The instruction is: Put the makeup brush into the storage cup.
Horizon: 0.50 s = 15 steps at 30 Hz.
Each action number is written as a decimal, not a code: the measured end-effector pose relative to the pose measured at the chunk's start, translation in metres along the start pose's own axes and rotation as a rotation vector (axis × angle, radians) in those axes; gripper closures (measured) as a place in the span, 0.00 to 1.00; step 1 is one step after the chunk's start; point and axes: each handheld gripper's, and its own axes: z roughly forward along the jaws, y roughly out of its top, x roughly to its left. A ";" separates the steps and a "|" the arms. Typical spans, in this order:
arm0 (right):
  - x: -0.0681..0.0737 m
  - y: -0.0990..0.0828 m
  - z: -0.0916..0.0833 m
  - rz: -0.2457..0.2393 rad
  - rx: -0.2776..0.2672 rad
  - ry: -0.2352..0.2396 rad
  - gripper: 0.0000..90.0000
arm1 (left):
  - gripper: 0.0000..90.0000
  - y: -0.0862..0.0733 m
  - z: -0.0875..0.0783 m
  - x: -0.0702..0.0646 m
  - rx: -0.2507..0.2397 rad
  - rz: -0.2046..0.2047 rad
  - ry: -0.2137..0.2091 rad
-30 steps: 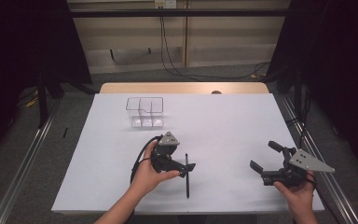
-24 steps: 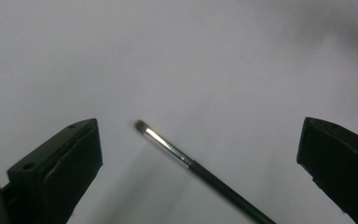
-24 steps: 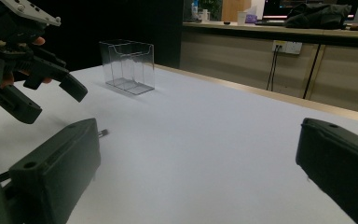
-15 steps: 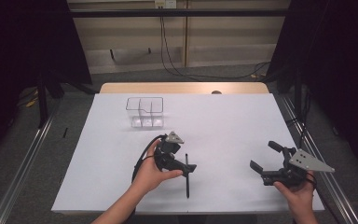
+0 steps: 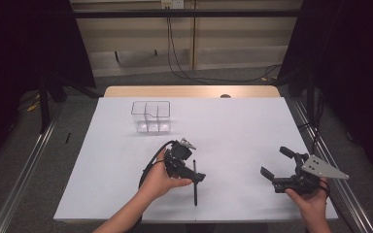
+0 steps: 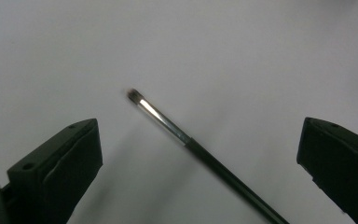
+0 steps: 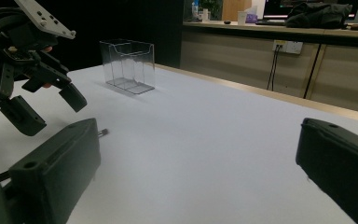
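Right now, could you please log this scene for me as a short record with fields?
surface: table under a white sheet
brush: brush lying flat, bristle end between the open jaws in the left gripper view
left gripper: left gripper open, poised over the brush, not gripping it
right gripper: right gripper open, holding nothing, off to the right
container: clear box with compartments, upright, toward the far side
box contents: nothing visible inside

Black curtains [image 5: 24, 43] flank a wooden wall panel [image 5: 184, 34] behind the white table [image 5: 233, 126].
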 end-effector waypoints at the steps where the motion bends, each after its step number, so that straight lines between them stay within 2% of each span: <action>1: 0.000 0.000 0.000 -0.002 0.000 0.001 0.00 | 0.00 0.000 0.000 0.000 0.010 0.004 -0.004; 15: 0.000 0.000 0.000 -0.003 0.000 0.002 0.00 | 0.00 0.000 0.006 -0.002 0.074 -0.008 0.004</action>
